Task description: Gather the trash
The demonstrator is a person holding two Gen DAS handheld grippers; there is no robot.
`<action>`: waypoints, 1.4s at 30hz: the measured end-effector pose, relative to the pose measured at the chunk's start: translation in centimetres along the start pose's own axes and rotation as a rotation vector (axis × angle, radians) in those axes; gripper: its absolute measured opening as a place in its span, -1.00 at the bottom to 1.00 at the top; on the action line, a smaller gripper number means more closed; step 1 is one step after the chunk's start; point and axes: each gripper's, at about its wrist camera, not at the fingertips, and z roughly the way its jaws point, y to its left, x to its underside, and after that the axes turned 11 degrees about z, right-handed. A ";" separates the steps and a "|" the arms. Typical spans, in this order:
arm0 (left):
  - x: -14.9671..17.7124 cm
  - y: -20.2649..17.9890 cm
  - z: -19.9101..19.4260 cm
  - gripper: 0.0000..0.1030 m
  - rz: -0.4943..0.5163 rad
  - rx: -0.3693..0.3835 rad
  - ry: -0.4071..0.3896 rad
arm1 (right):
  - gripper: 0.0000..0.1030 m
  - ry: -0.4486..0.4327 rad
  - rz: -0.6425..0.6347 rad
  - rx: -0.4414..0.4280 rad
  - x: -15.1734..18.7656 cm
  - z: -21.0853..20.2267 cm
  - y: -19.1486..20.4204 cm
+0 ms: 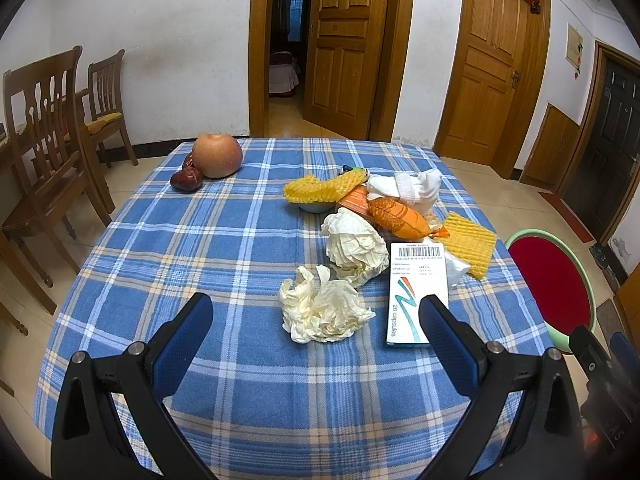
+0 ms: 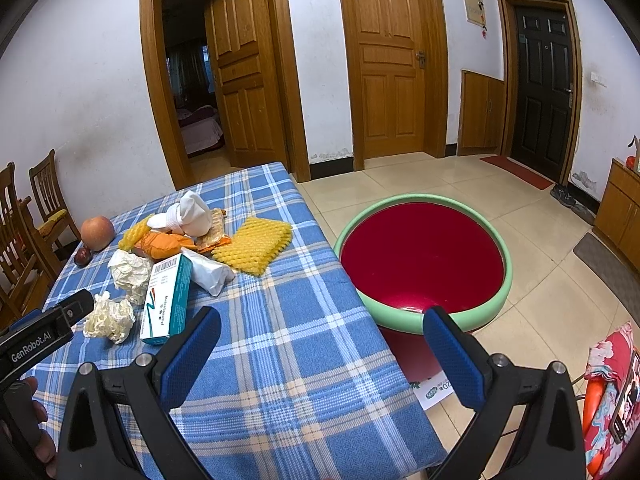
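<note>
A pile of trash lies on the blue plaid tablecloth [image 1: 240, 248]: two crumpled tissues [image 1: 324, 310] [image 1: 356, 248], a white capsule box [image 1: 416, 292], yellow foam nets [image 1: 470, 248], an orange wrapper [image 1: 400, 218] and white cloth [image 1: 408, 188]. My left gripper [image 1: 316, 320] is open just before the near tissue, empty. My right gripper [image 2: 320, 336] is open and empty over the table's right edge, with the box [image 2: 166, 300] to its left. A red basin with a green rim [image 2: 424, 264] stands on the floor beside the table.
An apple [image 1: 218, 155] and red dates [image 1: 186, 179] sit at the table's far left. Wooden chairs [image 1: 48, 140] stand left of the table. Doors line the far wall. A paper label [image 2: 436, 390] lies on the floor near the basin.
</note>
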 end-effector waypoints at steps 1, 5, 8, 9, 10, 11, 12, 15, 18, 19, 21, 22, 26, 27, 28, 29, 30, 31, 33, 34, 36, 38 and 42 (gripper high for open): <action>0.0 0.0 0.0 0.97 0.000 0.000 0.000 | 1.00 0.000 0.000 -0.001 0.0 0.0 0.0; 0.0 0.0 0.0 0.97 0.000 0.000 0.000 | 1.00 0.002 0.000 0.000 0.0 0.0 0.0; 0.0 0.0 0.0 0.97 0.000 0.000 0.000 | 1.00 0.001 0.000 0.000 0.0 0.0 0.0; 0.0 0.0 0.0 0.97 0.000 0.000 -0.001 | 1.00 0.000 0.000 0.001 0.0 0.0 0.0; 0.0 0.0 0.0 0.97 0.001 0.000 -0.001 | 1.00 0.001 0.000 0.000 0.0 0.0 0.0; 0.0 0.0 0.0 0.97 0.000 -0.001 0.000 | 1.00 0.001 0.001 0.000 0.0 0.0 0.0; 0.0 0.0 0.0 0.97 0.000 0.000 0.000 | 1.00 0.001 0.001 0.000 0.0 0.0 0.0; 0.0 0.0 0.0 0.97 0.001 -0.001 -0.001 | 1.00 0.000 0.001 0.001 0.0 0.0 0.0; 0.0 0.0 0.0 0.97 0.001 0.000 -0.001 | 1.00 0.001 0.001 0.000 0.0 0.0 0.0; 0.0 0.0 0.0 0.97 0.002 0.000 -0.002 | 1.00 0.001 0.000 0.000 0.0 0.0 0.0; 0.0 0.0 0.1 0.97 0.002 0.000 -0.002 | 1.00 0.001 0.001 0.000 0.0 0.0 0.0; 0.0 0.0 0.1 0.97 0.002 0.000 -0.001 | 1.00 0.002 0.001 0.000 0.0 0.0 0.0; 0.0 0.0 0.2 0.97 0.002 -0.001 -0.001 | 1.00 0.002 0.001 0.000 0.0 0.0 0.0; 0.0 0.0 0.2 0.97 0.002 0.000 -0.001 | 1.00 0.002 0.001 0.001 0.0 0.0 0.0; 0.0 0.0 0.2 0.97 0.002 0.000 -0.001 | 1.00 0.002 0.001 0.000 0.0 0.1 0.0; 0.0 0.0 0.2 0.97 0.003 -0.001 -0.001 | 1.00 0.002 0.000 0.000 0.0 0.1 0.0; 0.0 0.0 0.2 0.97 0.003 -0.001 -0.001 | 1.00 0.003 0.000 0.000 0.0 0.1 0.0; 0.1 0.0 0.2 0.97 0.003 -0.001 -0.001 | 1.00 0.004 0.000 0.001 0.1 0.1 0.0; 0.0 0.0 0.0 0.97 0.003 -0.001 0.000 | 1.00 0.006 0.000 0.001 0.1 0.2 0.0; 0.1 0.0 0.0 0.97 0.003 -0.001 0.001 | 1.00 0.007 0.000 0.002 0.1 0.2 0.0; -0.2 0.2 0.1 0.97 0.002 -0.002 0.003 | 1.00 0.012 0.000 0.004 0.1 0.4 0.0; 0.0 0.3 0.2 0.97 0.002 -0.003 0.006 | 1.00 0.015 0.000 0.006 0.2 0.5 0.0; 0.3 0.9 0.7 0.97 0.004 -0.008 0.017 | 1.00 0.025 -0.002 0.008 0.3 0.9 -0.2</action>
